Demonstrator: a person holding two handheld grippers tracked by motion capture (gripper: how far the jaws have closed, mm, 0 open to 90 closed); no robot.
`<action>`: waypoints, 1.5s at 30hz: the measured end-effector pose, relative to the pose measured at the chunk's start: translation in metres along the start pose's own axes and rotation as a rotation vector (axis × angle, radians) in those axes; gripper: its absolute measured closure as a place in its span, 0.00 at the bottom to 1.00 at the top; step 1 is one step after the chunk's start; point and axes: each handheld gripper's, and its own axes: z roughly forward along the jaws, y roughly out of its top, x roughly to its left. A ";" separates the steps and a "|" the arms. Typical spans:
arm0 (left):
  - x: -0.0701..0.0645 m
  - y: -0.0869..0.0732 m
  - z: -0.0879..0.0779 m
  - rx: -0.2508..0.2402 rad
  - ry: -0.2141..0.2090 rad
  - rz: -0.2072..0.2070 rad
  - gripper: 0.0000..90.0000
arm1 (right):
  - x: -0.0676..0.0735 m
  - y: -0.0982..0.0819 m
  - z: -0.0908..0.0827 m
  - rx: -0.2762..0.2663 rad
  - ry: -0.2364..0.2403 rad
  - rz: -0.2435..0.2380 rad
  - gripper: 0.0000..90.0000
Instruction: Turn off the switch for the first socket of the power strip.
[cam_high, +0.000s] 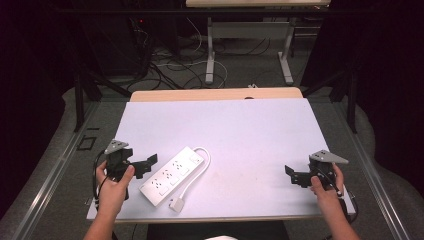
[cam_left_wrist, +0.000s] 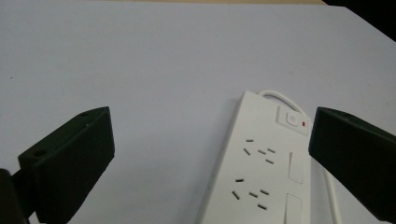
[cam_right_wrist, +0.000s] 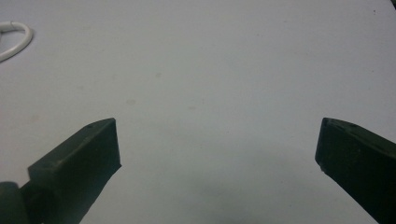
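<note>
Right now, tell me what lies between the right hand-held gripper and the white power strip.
Bare pale tabletop: in the high view nothing sits between the right hand-held gripper and the white plastic power strip except the strip's own white looped cord.

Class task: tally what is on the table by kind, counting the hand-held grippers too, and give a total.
Power strip with its white cable and plug: 1
Grippers, left gripper and right gripper: 2
Total: 3

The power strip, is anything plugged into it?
No. The power strip lies flat on the table, its sockets bare; its own plug rests loose beside it.
</note>
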 end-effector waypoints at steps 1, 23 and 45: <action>0.001 -0.002 0.000 -0.012 0.008 -0.006 0.00 | 0.001 0.000 0.000 0.001 0.000 0.003 0.00; 0.036 -0.032 -0.006 -0.077 0.049 -0.063 0.00 | -0.002 -0.002 0.000 -0.005 -0.012 0.017 0.00; 0.045 -0.045 0.006 -0.030 0.051 -0.080 0.00 | -0.007 -0.002 -0.002 -0.001 -0.010 0.025 0.00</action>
